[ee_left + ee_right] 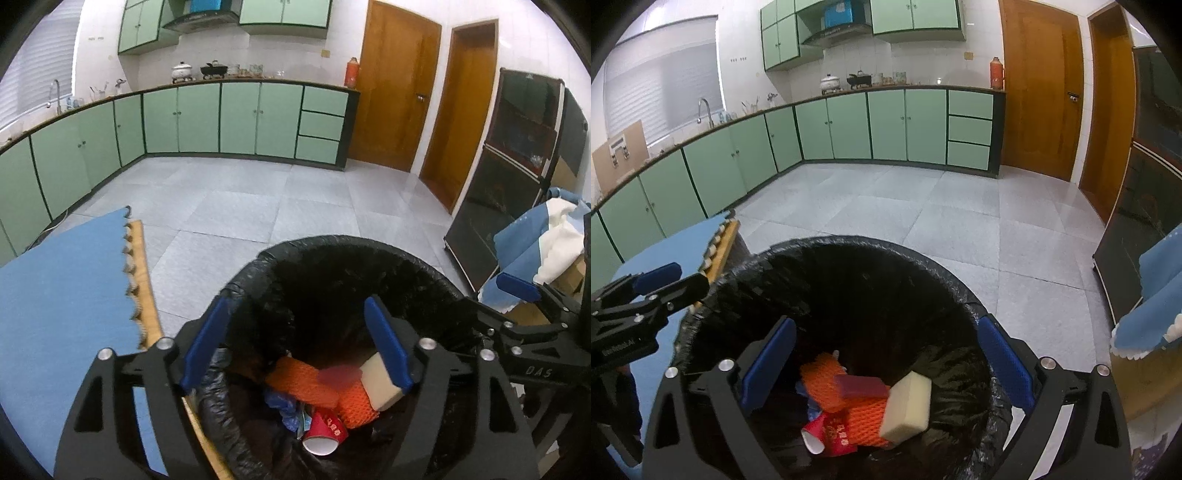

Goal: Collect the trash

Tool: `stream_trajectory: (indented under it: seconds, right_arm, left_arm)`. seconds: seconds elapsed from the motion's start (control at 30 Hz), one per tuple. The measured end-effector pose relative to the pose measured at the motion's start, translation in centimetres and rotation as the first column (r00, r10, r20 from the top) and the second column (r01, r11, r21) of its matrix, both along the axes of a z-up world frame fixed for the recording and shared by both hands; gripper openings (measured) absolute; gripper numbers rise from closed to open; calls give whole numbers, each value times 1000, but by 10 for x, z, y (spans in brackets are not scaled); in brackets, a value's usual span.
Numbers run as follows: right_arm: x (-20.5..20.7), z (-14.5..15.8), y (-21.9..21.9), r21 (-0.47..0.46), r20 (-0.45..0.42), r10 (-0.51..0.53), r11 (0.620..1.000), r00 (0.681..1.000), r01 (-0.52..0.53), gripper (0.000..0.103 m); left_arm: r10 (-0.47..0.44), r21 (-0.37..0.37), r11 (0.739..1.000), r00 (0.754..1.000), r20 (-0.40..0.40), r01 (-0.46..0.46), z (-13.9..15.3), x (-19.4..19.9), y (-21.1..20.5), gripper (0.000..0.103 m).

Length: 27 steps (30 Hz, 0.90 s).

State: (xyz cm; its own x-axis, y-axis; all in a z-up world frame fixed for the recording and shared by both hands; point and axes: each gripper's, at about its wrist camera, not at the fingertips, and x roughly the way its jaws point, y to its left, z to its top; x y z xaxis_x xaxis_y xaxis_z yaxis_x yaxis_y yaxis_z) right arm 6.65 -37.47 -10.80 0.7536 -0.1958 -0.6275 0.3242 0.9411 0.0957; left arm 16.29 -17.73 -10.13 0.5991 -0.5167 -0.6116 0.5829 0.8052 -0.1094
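A bin lined with a black bag (332, 243) (849, 242) stands on the tiled floor, and both grippers hang over it. Inside lie orange foam netting (306, 380) (823, 373), a cream block (376, 387) (908, 406), a red paper cup (327, 428) (831, 432) and a purple block (860, 386), which is blurred in the left wrist view. My left gripper (296, 302) is open above the bin's left side, nothing between its pads. My right gripper (886, 323) stands wide open over the bin's middle, also holding nothing.
A blue foam mat (62, 288) on a wooden-edged surface lies left of the bin. A black cabinet (517, 166) and a pile of blue and white cloth (554, 236) stand to the right. Green kitchen cabinets (849, 125) and wooden doors (1041, 92) line the far walls.
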Motion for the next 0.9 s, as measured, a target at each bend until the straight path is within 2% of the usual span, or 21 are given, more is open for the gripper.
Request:
stream_trajectory:
  seconds: [0.27,0.9]
  right_arm:
    - [-14,20,19,7,30,32,999,999,-33,97]
    - [-38,59,54,32,43,95,995,995,-96,97]
  left_arm:
    - [15,-7,1000,999,52,-15,22,-20,21,90]
    - [101,-5,995,991,87,-101,50,-68,58,93]
